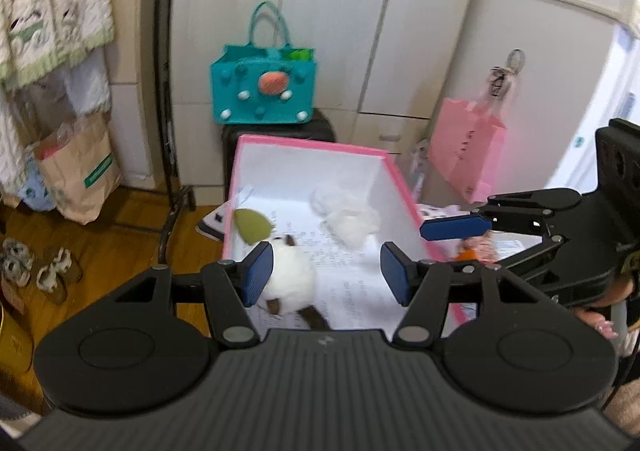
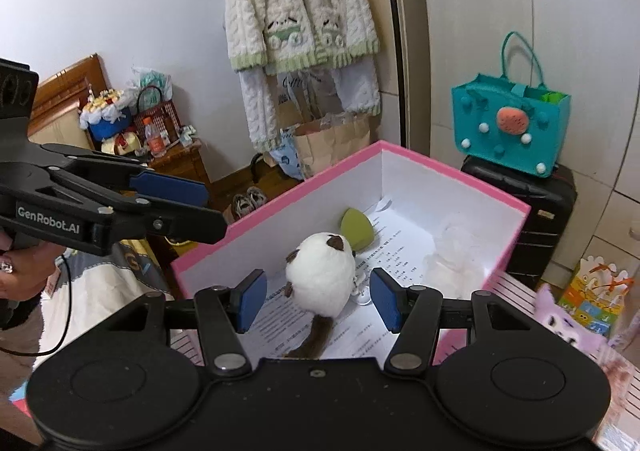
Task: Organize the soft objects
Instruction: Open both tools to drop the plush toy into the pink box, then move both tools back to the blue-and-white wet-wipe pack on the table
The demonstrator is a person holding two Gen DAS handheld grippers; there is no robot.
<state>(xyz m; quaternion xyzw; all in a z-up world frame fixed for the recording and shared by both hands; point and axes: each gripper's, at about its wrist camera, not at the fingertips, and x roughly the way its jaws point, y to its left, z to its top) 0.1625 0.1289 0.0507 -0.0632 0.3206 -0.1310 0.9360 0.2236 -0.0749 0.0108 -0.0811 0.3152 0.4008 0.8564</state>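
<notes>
Jaws of both the left gripper (image 1: 326, 275) and right gripper (image 2: 318, 301) stood spread and empty above the pink box (image 2: 280, 195), so closing squarely across the plush toy's (image 2: 320, 273) round body looked wisest.

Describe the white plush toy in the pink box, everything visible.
The white plush toy is round and fluffy, with small brown patches and a long brown tail toward the camera. It lies on the printed paper lining the pink box, beside a green piece. The open right gripper frames it without touching; nothing grips it.
</notes>
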